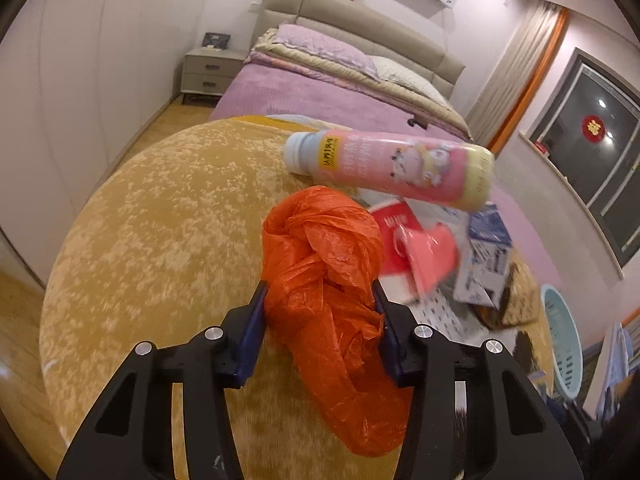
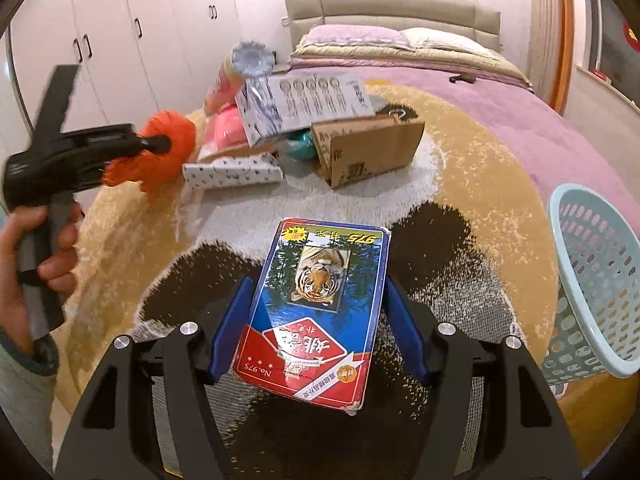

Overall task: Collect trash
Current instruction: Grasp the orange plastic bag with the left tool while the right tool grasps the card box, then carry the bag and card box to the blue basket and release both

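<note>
My left gripper [image 1: 320, 300] is shut on a crumpled orange plastic bag [image 1: 324, 272] and holds it above the yellow rug; the bag also shows in the right wrist view [image 2: 160, 152]. My right gripper [image 2: 316, 296] is shut on a blue and red card box with a tiger picture [image 2: 316, 308]. A pink bottle [image 1: 392, 164] lies on the trash pile beyond the bag. The pile holds a red and white carton [image 1: 394, 248], a pink piece [image 1: 432, 260], blue and white boxes [image 2: 304, 104] and a brown cardboard box [image 2: 368, 148].
A light blue plastic basket [image 2: 592, 276] stands at the right on the round panda rug [image 2: 480, 184]. A bed with purple cover [image 1: 320, 96] lies behind. White wardrobes [image 2: 140, 40] and a nightstand [image 1: 208, 72] are at the left.
</note>
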### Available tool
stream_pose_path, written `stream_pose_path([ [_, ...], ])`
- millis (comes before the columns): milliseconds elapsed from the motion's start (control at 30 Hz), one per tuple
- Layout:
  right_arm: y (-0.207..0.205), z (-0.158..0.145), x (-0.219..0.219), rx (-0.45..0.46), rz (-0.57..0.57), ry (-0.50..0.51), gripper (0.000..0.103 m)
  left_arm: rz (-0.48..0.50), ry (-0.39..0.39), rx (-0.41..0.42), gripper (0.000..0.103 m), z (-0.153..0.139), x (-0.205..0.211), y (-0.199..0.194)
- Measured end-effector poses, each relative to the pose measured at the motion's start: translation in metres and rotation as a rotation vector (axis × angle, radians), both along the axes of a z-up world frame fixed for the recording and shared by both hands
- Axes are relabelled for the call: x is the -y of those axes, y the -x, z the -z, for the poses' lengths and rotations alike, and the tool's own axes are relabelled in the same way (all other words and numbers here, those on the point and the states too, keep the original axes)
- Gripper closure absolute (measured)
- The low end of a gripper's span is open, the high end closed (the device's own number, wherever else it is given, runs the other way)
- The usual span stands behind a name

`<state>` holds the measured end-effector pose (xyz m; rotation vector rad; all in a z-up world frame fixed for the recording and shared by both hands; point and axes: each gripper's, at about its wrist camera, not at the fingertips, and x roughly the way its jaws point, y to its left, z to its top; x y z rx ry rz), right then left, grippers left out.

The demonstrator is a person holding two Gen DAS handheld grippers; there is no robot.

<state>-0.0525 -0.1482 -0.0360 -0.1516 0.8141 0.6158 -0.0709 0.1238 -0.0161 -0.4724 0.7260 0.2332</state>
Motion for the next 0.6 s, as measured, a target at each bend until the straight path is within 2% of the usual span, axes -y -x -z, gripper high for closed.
stream_pose_path([
  [67, -0.001, 0.005, 0.001, -0.013, 0.014, 0.012, 0.038, 0.005, 0.000, 0.009, 0.057, -0.002, 0.005, 0.006],
  [133, -0.003, 0.011, 0.003, -0.064, 0.026, 0.003, 0.028, 0.014, 0.001, 0.021, 0.057, -0.005, 0.010, 0.014],
  [233, 0.005, 0.014, 0.010, -0.082, 0.066, -0.030, 0.024, 0.028, -0.005, 0.037, 0.057, -0.009, 0.019, 0.019],
  [367, 0.021, 0.015, 0.014, -0.074, 0.189, -0.026, 0.024, 0.060, -0.016, 0.062, 0.057, -0.019, 0.032, 0.021],
  [500, 0.035, 0.016, 0.010, -0.057, 0.248, -0.032, 0.024, 0.111, -0.060, 0.075, 0.057, -0.027, 0.055, 0.021],
  [567, 0.037, 0.015, 0.006, -0.039, 0.253, -0.018, 0.030, 0.140, -0.064, 0.081, 0.057, -0.030, 0.066, 0.021],
  [600, 0.036, 0.015, 0.005, -0.036, 0.261, -0.010, 0.037, 0.147, -0.068, 0.083, 0.057, -0.031, 0.069, 0.021],
])
